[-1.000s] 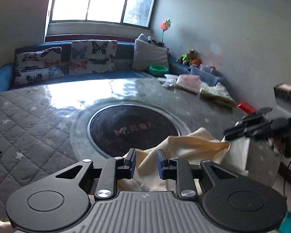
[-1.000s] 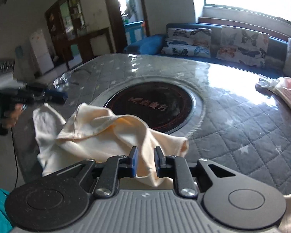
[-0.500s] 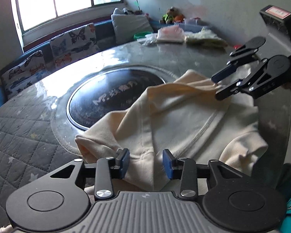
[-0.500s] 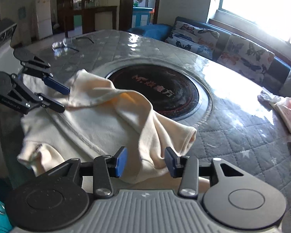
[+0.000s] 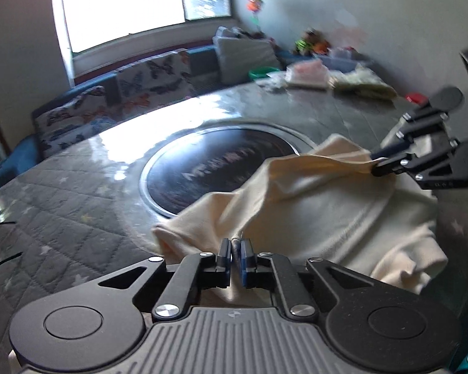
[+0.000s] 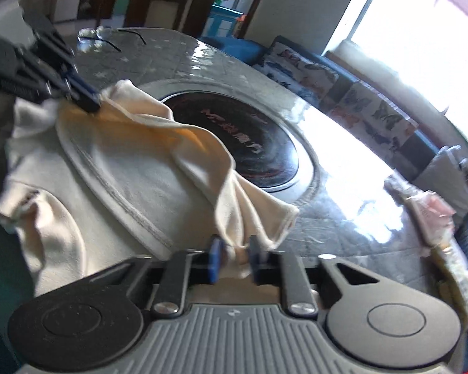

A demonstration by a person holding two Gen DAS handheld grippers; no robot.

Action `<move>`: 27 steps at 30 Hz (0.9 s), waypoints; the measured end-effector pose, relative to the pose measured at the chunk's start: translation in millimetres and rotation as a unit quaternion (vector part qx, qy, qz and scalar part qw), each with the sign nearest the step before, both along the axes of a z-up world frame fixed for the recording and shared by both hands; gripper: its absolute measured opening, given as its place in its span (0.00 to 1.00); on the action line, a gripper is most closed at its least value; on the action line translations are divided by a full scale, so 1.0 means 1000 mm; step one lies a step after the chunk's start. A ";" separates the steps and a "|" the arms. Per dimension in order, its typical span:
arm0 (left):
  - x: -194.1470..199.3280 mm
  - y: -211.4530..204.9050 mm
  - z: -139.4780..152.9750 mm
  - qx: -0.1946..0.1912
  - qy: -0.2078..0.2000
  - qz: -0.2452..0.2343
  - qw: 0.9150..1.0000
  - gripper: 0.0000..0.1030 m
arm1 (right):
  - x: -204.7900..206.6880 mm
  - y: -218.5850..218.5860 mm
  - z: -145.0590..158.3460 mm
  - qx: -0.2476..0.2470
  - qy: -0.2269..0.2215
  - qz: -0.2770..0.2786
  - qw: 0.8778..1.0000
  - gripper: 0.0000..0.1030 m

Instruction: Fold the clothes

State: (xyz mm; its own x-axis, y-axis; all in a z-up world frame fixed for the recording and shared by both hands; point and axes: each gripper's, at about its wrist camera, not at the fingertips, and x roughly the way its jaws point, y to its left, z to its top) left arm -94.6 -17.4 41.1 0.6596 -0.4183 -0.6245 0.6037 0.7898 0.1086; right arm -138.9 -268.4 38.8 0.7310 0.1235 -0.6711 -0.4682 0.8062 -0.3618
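Worktop [image 5: 78, 212] bare at left and centre of left wrist view; folded clothes pile [image 5: 309, 74] blocks upper right edge. Cream garment [image 5: 327, 215] fills lower right.

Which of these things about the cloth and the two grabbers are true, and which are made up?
1. The left gripper is pinching the cream garment. True.
2. The right gripper is wide open with nothing in it. False: it is shut on an edge of the cream garment, which bunches between its fingers.
3. The garment is folded into a neat square. False: it lies crumpled and draped, with one edge stretched between the two grippers.
4. A dark round plate sits in the middle of the table. True.
5. The garment is bright red. False: it is cream.
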 end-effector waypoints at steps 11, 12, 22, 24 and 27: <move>-0.016 0.046 -0.018 -0.038 0.020 0.095 0.995 0.09 | -0.023 -0.038 0.004 0.076 -0.004 -0.075 0.994 0.05; -0.017 0.044 -0.018 -0.032 0.018 0.091 0.995 0.10 | -0.024 -0.036 0.003 0.072 -0.004 -0.071 0.995 0.05; -0.018 0.031 -0.015 -0.013 0.008 0.056 0.998 0.11 | -0.022 -0.029 0.003 0.059 0.005 -0.056 0.997 0.05; -0.016 0.031 -0.009 -0.023 0.005 0.050 0.998 0.09 | -0.021 -0.028 0.008 0.058 0.000 -0.055 0.997 0.05; -0.006 0.031 0.006 -0.032 -0.009 0.050 0.998 0.07 | -0.012 -0.030 0.025 0.056 -0.011 -0.047 0.997 0.05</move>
State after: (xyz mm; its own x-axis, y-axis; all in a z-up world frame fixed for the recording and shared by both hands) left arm -101.0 13.4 47.1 0.7115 -0.3884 -0.5856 0.5194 0.8520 0.0659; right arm -150.5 -298.2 63.6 0.7575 0.1273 -0.6403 -0.3814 0.8822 -0.2760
